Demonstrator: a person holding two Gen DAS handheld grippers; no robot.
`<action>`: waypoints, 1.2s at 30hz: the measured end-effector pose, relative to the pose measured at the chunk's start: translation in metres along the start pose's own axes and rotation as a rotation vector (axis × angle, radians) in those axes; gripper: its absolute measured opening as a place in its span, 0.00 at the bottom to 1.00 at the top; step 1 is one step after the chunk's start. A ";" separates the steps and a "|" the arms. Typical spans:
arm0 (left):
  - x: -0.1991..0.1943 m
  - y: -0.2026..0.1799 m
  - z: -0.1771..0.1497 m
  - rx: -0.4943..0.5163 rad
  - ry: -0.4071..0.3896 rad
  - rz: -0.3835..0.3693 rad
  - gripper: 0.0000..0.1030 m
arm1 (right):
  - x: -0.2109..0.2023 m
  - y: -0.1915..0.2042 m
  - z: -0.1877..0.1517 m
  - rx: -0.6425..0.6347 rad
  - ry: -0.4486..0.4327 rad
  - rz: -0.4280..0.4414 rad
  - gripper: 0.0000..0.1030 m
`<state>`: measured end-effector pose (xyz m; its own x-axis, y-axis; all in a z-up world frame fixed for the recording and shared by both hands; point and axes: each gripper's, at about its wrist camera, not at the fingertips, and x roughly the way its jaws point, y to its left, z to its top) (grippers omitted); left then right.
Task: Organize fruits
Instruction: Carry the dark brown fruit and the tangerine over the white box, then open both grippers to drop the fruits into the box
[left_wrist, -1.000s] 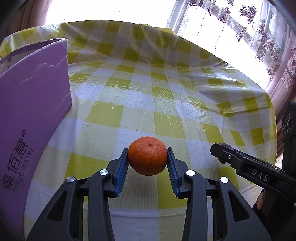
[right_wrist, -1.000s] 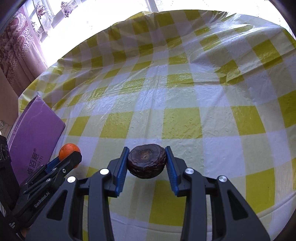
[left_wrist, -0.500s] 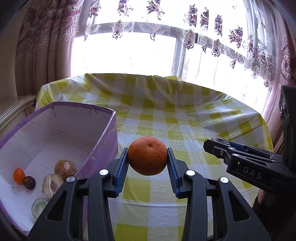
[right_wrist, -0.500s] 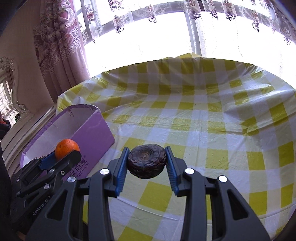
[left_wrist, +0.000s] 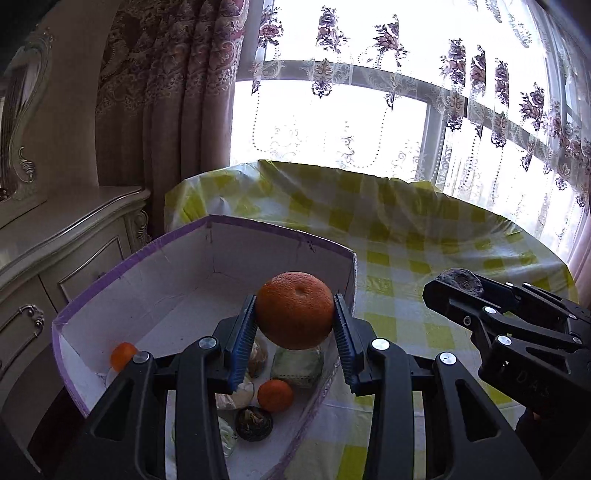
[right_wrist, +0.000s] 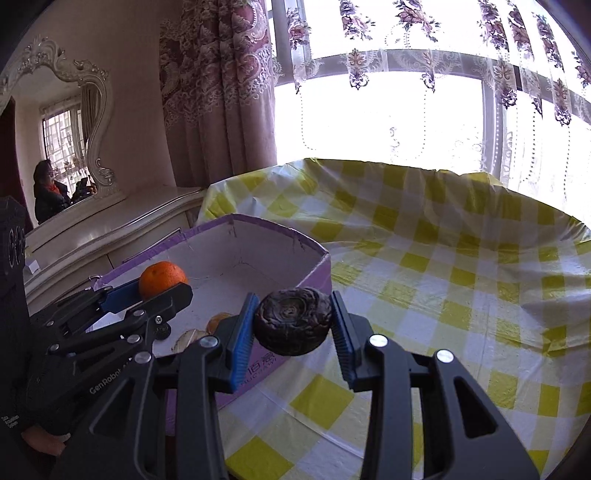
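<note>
My left gripper (left_wrist: 295, 328) is shut on a big orange (left_wrist: 295, 310) and holds it above the open purple box (left_wrist: 229, 225). Several fruits lie in the box, among them a small orange (left_wrist: 275, 395) and a dark round fruit (left_wrist: 254, 422). My right gripper (right_wrist: 293, 332) is shut on a dark wrinkled fruit (right_wrist: 292, 320), held over the box's right wall (right_wrist: 321, 273). The left gripper with the orange (right_wrist: 162, 278) also shows in the right wrist view, and the right gripper (left_wrist: 454, 288) in the left wrist view.
The box stands at the left edge of a table with a yellow-and-white check cloth (right_wrist: 443, 266). A cream sideboard (left_wrist: 55, 251) with a mirror (right_wrist: 70, 140) stands left of the table. Curtains and a bright window (right_wrist: 388, 118) lie behind.
Both grippers have risen, tilted up and moved left with their fruits. The orange now hangs over the box's inside, and the dark fruit is at the box's right wall.
</note>
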<state>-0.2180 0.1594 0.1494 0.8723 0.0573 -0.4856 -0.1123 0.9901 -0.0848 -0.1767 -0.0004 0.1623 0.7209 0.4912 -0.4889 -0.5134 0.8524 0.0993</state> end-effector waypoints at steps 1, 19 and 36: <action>0.001 0.006 0.001 -0.002 0.008 0.014 0.37 | 0.004 0.006 0.003 -0.014 0.006 0.009 0.38; 0.042 0.107 0.002 -0.046 0.172 0.236 0.37 | 0.115 0.108 0.032 -0.266 0.242 0.084 0.38; 0.067 0.136 -0.007 -0.032 0.337 0.229 0.38 | 0.192 0.140 0.010 -0.351 0.519 0.076 0.39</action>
<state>-0.1779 0.2973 0.0990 0.6187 0.2251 -0.7527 -0.3047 0.9518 0.0343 -0.1050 0.2153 0.0910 0.4018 0.3222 -0.8572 -0.7401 0.6655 -0.0968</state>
